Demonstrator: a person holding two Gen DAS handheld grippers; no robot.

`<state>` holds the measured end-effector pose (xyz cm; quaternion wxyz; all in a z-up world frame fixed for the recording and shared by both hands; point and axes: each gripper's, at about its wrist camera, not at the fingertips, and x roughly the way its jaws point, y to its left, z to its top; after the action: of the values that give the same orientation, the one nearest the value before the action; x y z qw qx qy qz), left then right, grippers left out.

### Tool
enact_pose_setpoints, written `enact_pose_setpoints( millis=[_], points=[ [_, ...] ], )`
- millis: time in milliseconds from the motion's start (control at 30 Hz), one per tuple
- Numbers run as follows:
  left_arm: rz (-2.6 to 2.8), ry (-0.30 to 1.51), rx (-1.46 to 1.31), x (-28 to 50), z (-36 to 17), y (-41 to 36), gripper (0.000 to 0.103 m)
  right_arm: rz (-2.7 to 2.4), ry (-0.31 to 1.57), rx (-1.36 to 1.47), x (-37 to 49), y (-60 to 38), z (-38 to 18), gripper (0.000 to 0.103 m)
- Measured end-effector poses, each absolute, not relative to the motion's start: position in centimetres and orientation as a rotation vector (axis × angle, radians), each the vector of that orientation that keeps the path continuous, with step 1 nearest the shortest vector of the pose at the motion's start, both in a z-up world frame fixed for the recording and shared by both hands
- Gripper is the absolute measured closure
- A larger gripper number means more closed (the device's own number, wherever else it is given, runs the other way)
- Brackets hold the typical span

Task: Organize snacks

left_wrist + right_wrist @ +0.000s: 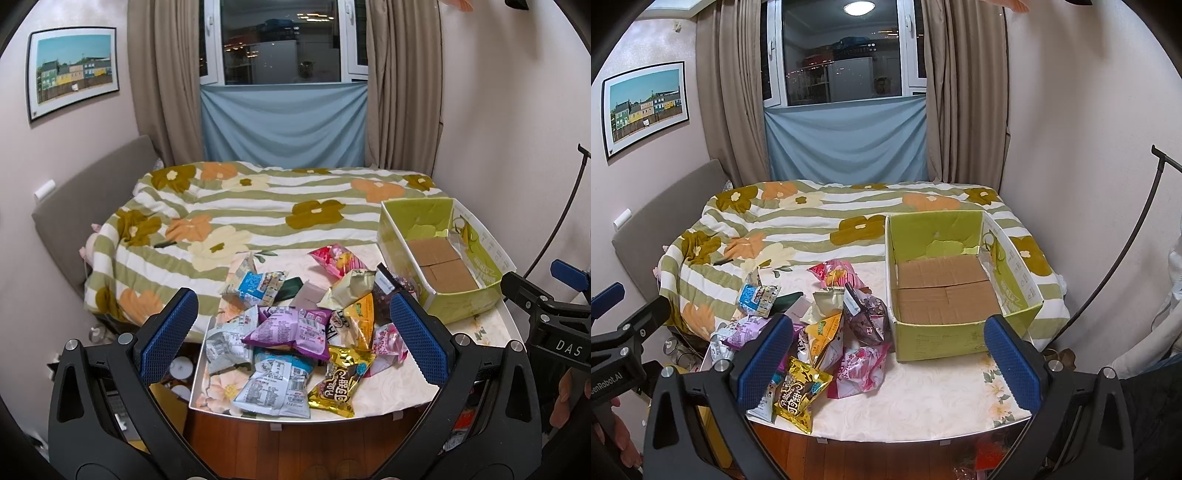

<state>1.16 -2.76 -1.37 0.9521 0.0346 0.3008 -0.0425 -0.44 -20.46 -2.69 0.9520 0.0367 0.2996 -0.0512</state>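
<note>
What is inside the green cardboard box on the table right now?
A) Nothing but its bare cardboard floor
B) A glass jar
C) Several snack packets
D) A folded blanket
A: the green cardboard box shows only its brown bottom flaps, while the snack packets all lie piled on the table to its left, outside it.

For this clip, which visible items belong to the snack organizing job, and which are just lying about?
Job items:
- snack packet pile
- gold packet
- pink packet
- green cardboard box, nothing inside
- left tongs and right tongs, both open

Lying about:
- floral bedspread
- framed picture
- curtains
</note>
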Motion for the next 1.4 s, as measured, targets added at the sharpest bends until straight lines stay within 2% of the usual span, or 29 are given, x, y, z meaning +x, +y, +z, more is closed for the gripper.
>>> enact_pose_setpoints(
  millis=[467,733,900,1200,1400],
  points=[
    [-0.086,0.618,0.068,1.2,-1.4,-2.9,0.001,-0.100,0.587,0.084,-0.4,-20.5,-2.6,0.000],
    [-0.088,0.701,0.039,2.8,-2.6,-3.5,0.001,-0.075,0.641,0.094,0.2,-20.7,-2.9,0.000],
    [-0.091,0.804,0.048,5.2,-6.4,-3.0,0.001,-0.011,0.656,0.090,2.1,-20.9,-4.4,0.000],
    [-0.146,0.989,0.031,11.5,-13.7,-0.9,0.001,0.074,0.943,0.140,6.0,-19.0,-10.8,0.000],
    [-0.209,1.112,0.038,16.1,-18.0,-0.2,0.001,0.064,1.005,0.150,9.4,-16.9,-14.3,0.000]
  ],
)
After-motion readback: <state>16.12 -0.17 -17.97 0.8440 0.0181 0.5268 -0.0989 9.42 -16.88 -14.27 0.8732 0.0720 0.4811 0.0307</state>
